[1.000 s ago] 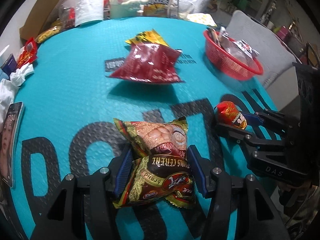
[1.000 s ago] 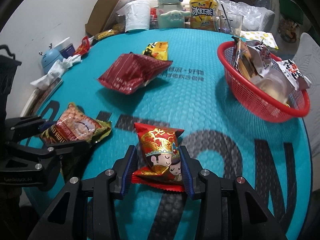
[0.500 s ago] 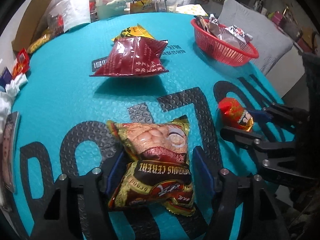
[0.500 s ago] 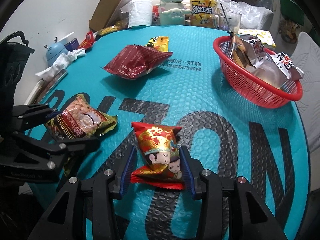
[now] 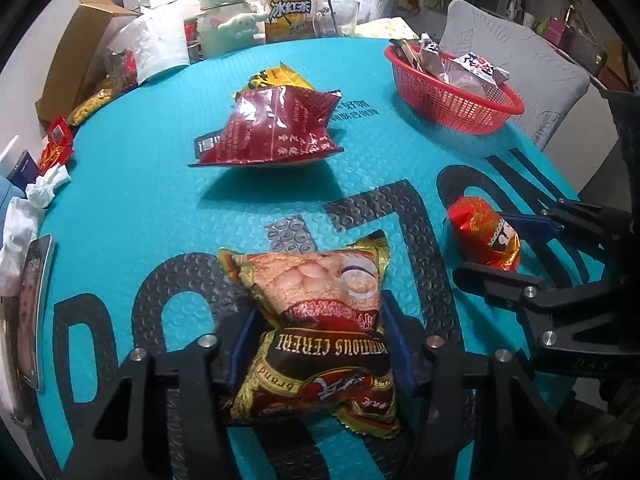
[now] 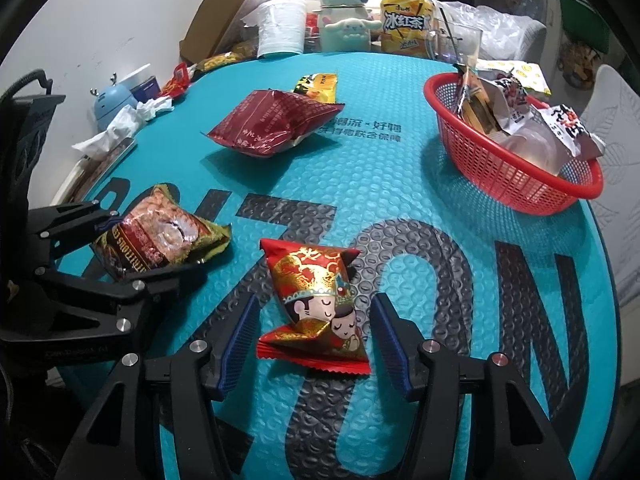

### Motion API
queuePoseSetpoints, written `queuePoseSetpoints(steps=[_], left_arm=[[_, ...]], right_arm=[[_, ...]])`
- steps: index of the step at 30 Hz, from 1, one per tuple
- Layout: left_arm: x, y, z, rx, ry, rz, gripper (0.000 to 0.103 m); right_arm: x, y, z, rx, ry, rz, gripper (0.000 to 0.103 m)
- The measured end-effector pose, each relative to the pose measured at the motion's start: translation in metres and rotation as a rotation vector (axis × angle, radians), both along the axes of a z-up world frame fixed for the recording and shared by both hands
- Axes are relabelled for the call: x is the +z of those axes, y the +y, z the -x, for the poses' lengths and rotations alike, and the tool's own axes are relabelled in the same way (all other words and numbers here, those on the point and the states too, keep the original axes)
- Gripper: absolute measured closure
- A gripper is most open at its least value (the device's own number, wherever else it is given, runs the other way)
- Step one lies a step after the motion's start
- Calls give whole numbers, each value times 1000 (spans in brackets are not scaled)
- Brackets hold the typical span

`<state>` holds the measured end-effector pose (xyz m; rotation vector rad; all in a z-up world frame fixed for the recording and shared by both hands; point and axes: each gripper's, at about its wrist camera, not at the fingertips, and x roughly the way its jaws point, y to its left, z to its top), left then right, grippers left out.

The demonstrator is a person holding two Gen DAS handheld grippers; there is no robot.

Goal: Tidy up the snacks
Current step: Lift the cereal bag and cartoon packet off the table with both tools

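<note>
A brown and gold cereal packet lies on the teal table mat between the open jaws of my left gripper; it also shows in the right wrist view. A small red and gold snack packet lies on the mat between the open jaws of my right gripper, with gaps on both sides; it also shows in the left wrist view. A red basket with several packets stands at the far right.
A dark red snack bag and a yellow packet lie mid-table. At the back stand a tea bottle, a glass, a mint kettle, a tissue roll and a cardboard box. A phone lies at the left edge.
Both grippers have opened and let go of their packets, which now rest on the mat. Both have pulled back a little, away from the basket.
</note>
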<state>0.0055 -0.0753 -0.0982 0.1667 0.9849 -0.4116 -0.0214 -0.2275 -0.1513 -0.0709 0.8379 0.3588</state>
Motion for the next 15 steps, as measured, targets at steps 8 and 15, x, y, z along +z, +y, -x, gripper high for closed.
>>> queuePoseSetpoints(steps=[8, 15], left_arm=[[2, 6, -2, 5, 23, 38, 53], [8, 9, -1, 7, 34, 83, 53]], right_arm=[[0, 8, 0, 34, -16, -27, 63], [2, 10, 0, 48, -4, -76, 63]])
